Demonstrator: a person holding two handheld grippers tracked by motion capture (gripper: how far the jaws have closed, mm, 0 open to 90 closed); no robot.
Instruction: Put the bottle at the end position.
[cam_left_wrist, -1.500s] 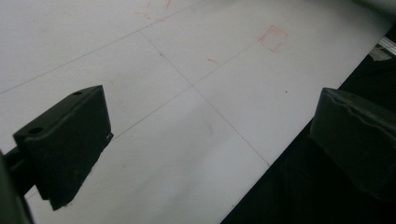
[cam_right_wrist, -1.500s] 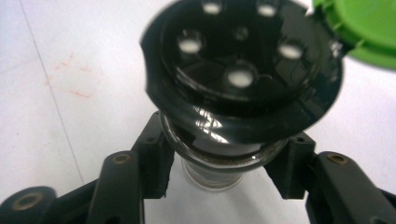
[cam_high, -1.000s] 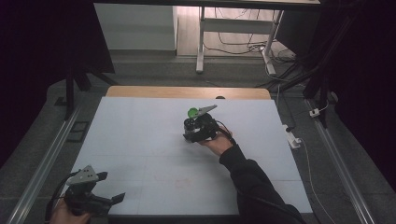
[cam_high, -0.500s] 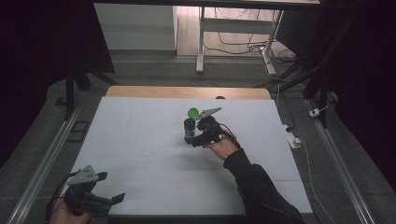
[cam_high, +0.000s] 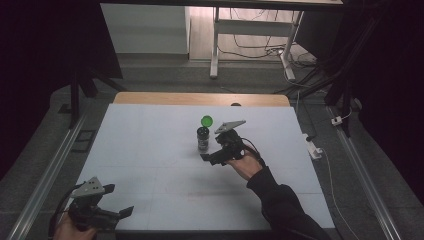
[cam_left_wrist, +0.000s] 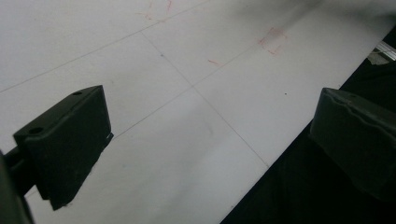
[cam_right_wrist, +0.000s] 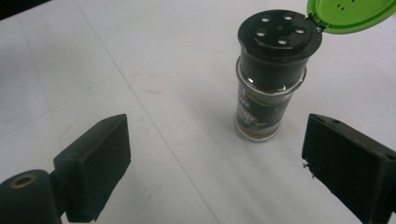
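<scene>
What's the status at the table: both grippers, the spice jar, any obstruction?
Right gripper open, jaws just widened, nothing between them. Left gripper open, idle at near table edge. Spice jar upright, green flip lid open. Nothing in the way.

Clear glass shaker (cam_right_wrist: 266, 105), glossy green plastic lid (cam_right_wrist: 350, 14), matt white table (cam_high: 150, 145)

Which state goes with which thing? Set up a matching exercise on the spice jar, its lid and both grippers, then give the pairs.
1. spice jar
2. green flip lid
3. right gripper
4. left gripper

a. swung open
b. near table corner, open, nothing between the jaws
c. standing upright on the white table
d. open, just beside the jar

Pairs: 1-c, 2-a, 3-d, 4-b
</scene>
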